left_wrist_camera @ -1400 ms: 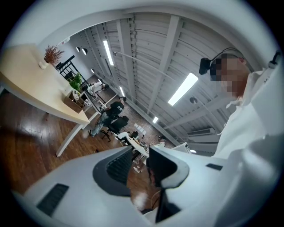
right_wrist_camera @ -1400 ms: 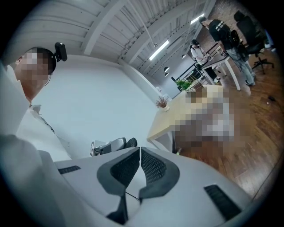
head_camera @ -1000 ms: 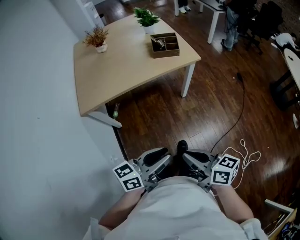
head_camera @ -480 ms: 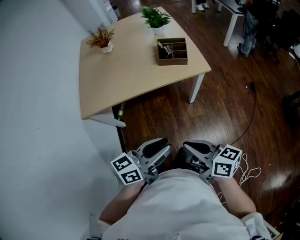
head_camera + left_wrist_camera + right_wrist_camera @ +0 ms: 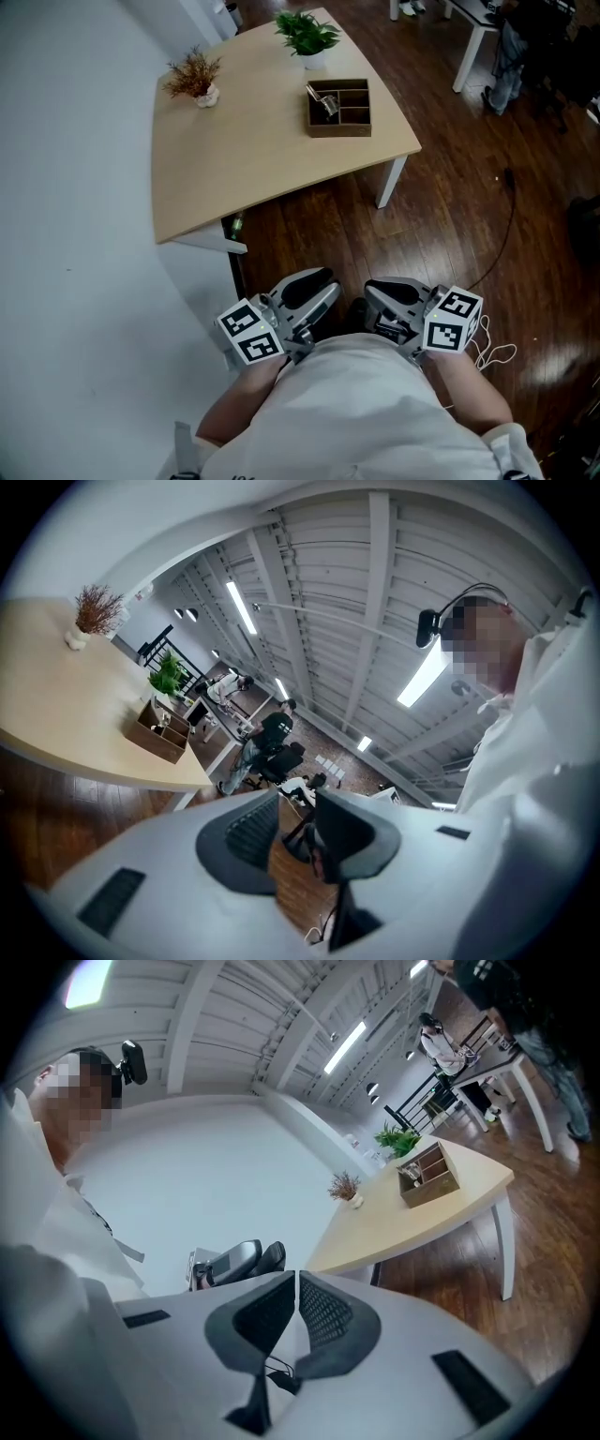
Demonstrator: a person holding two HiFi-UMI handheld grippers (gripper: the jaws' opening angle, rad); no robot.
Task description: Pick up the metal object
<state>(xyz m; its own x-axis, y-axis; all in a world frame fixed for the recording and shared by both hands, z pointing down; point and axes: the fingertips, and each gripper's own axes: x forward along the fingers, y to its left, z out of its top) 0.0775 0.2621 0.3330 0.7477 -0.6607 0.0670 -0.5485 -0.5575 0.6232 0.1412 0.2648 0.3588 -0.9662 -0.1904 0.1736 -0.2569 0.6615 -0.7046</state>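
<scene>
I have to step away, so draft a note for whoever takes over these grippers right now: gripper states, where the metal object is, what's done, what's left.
Left gripper: open, empty, held at the waist.
Right gripper: shut, empty, also at the waist.
Metal object: in the left end of the box on the table, well beyond both grippers.
Done: nothing; the object is untouched.
Left: walk to the table, reach into the box, grip the object, lift it out.
</scene>
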